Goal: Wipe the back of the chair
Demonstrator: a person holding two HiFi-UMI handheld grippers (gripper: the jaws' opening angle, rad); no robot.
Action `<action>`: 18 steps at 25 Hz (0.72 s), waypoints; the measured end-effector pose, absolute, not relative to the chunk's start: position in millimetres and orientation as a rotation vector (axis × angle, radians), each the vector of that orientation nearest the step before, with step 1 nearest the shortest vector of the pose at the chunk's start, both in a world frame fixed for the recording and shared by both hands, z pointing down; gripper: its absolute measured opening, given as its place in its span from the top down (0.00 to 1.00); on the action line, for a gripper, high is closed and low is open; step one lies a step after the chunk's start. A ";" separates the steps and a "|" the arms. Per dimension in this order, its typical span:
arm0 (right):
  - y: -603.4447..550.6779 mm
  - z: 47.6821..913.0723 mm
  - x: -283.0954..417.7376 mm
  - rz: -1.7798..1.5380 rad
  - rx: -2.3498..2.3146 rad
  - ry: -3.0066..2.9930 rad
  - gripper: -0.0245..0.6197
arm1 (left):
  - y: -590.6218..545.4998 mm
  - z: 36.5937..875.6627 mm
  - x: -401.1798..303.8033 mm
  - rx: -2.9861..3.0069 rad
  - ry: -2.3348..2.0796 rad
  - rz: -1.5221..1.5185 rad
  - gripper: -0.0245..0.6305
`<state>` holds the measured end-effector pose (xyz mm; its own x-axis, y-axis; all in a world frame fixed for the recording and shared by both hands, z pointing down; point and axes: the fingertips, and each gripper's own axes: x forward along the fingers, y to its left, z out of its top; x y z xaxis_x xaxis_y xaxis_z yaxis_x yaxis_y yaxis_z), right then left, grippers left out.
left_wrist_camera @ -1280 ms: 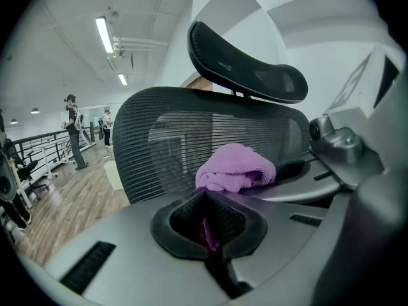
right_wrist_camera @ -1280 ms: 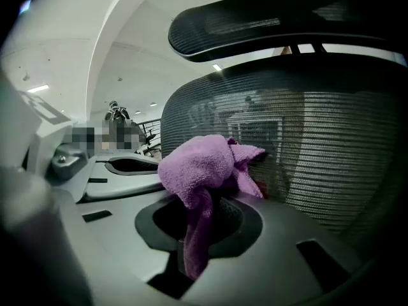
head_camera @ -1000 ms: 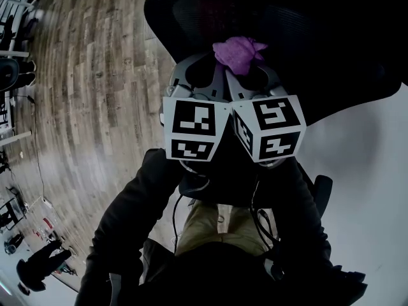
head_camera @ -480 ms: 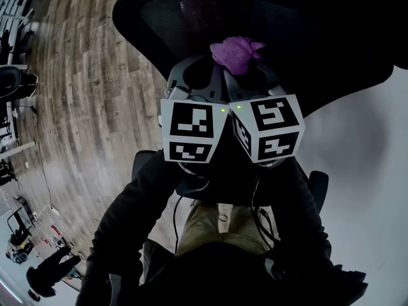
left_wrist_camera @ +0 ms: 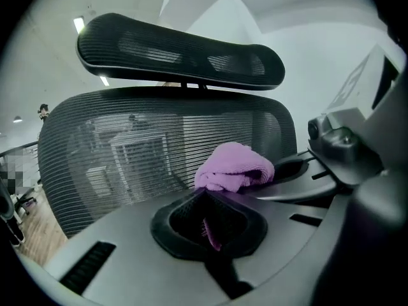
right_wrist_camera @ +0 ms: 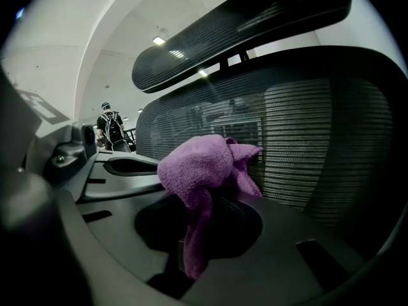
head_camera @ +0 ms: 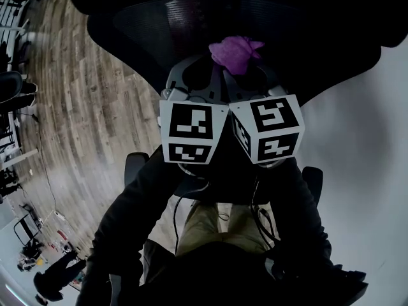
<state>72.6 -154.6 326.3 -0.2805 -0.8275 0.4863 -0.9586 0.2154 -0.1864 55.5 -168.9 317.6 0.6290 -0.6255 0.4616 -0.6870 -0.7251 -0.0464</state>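
Black-and-white cubes (head_camera: 191, 132) sit nearest me, side by side, because I hold both grippers pressed close together and aimed at one spot.

Left gripper (left_wrist_camera: 207, 218): jaws closed together, with a thin purple strip pinched between the pads. I judge it to be a corner of the cloth (right_wrist_camera: 204, 167).

Right gripper (right_wrist_camera: 204, 228): jaws closed on the cloth. The bulk is bunched up at the tips and one tail hangs down between the pads. Bunching it forward makes a pad to rub with, which suits wiping.

Chair back (left_wrist_camera: 127, 152): black mesh, directly beyond the cloth and facing both grippers. The cloth lies at or just short of the mesh; I cannot confirm contact. Headrest (left_wrist_camera: 178, 50) stands above it, further off.

Differences between views:
- Head view shows the grippers' pairing and the wood floor (head_camera: 83, 107) to the left, but nothing of the jaws.
- Left gripper view alone shows the purple strip in its own pads.
- Right gripper view alone shows the hanging tail, and a person (right_wrist_camera: 111, 129) far off at the left.
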 end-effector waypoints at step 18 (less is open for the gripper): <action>-116.2 317.1 151.6 0.683 1.760 -2.180 0.87 | -131.1 308.1 135.0 2.764 -1.027 0.722 0.95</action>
<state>151.6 -116.2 317.1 -0.2343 -0.8472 0.4769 -0.9678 0.1568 -0.1970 135.0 -131.1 308.1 0.6588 -0.5893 0.4676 -0.6396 -0.7660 -0.0643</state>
